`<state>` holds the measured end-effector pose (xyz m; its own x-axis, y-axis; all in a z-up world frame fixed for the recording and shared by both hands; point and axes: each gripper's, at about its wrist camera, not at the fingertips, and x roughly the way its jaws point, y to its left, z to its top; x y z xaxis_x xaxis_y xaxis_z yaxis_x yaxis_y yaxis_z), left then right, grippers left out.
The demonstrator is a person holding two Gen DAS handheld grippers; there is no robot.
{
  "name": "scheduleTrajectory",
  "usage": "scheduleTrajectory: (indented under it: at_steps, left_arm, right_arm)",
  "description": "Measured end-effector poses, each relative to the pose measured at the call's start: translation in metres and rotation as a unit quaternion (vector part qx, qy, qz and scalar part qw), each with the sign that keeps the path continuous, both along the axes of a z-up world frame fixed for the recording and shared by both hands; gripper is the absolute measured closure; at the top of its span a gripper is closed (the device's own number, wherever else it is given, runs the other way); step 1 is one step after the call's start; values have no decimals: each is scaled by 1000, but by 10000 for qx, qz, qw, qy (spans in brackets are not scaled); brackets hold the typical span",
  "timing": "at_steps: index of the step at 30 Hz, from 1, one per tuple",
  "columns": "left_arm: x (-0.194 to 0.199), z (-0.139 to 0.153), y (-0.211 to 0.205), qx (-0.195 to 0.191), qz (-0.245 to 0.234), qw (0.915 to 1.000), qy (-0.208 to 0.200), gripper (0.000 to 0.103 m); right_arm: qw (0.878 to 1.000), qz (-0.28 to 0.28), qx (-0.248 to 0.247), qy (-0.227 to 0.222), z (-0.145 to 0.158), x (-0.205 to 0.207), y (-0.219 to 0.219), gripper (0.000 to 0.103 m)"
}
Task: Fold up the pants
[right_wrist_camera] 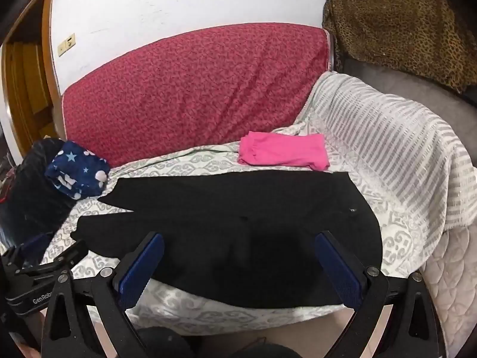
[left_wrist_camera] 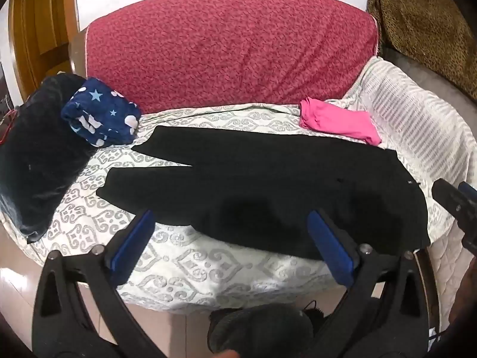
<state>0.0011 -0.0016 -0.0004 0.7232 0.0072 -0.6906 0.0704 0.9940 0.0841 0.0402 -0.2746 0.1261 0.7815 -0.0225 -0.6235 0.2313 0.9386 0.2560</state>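
Note:
Black pants (left_wrist_camera: 253, 185) lie spread flat on the patterned seat cover, legs pointing left, waist at the right; the right wrist view shows the same pants (right_wrist_camera: 238, 223). My left gripper (left_wrist_camera: 229, 217) hovers over the near edge of the pants with its blue pads (left_wrist_camera: 131, 238) wide apart and nothing between them. My right gripper (right_wrist_camera: 238, 238) hangs above the waist half, also open and holding nothing. The right gripper's tip (left_wrist_camera: 456, 205) shows at the right edge of the left wrist view. In the right wrist view the left gripper (right_wrist_camera: 41, 271) sits at the lower left.
A folded pink garment (left_wrist_camera: 340, 122) lies behind the pants near the right armrest (left_wrist_camera: 423, 125). At the left, a navy star-print bundle (left_wrist_camera: 101, 116) rests on a dark cushion (left_wrist_camera: 32, 161). A red backrest (left_wrist_camera: 232, 47) rises behind. Dark shoes (left_wrist_camera: 262, 325) stand on the floor below.

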Motion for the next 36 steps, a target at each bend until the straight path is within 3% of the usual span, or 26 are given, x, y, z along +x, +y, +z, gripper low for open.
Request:
scheduleTrajectory:
  at_steps: [2,6,9,10,11,20,25,30,36]
  left_arm:
    - [1,0,-5,38,16,10000,27,1]
    - [6,10,-19,169,129,9998,-49,0]
    - [16,29,-36,238,225,9991,-267,1]
    - [26,50,-9,-215,340,9980,-494,1]
    - [18,49,14,-440,369,9958,-717,1]
    - [12,121,37,-884,363,9833,-1552,1]
    - [-7,168,53,-681,474,9764,-1991,0]
    - [-18,174,81,-344,622,9769,-2014,0]
    - [-16,143,94,-71,304,9863,-1621,0]
  right_arm:
    - [9999,67,35,-88,3,-1,-1,0]
    - [9995,259,-66,165,14,32,2,0]
    - [9990,424,-119,-19,37,43,11,1]
    - [9991,361,-77,-199,51,40,8,1]
    - [9989,322,-102,-337,61,40,8,1]
    - [9920,310,-584,-1073,141,26,20,1]
    - [9903,76,-596,-1255,160,9,25,1]
    - [9930,-64,-284,-1144,151,2,31,1]
    - [9944,-317,-151,-992,137,2,45,1]
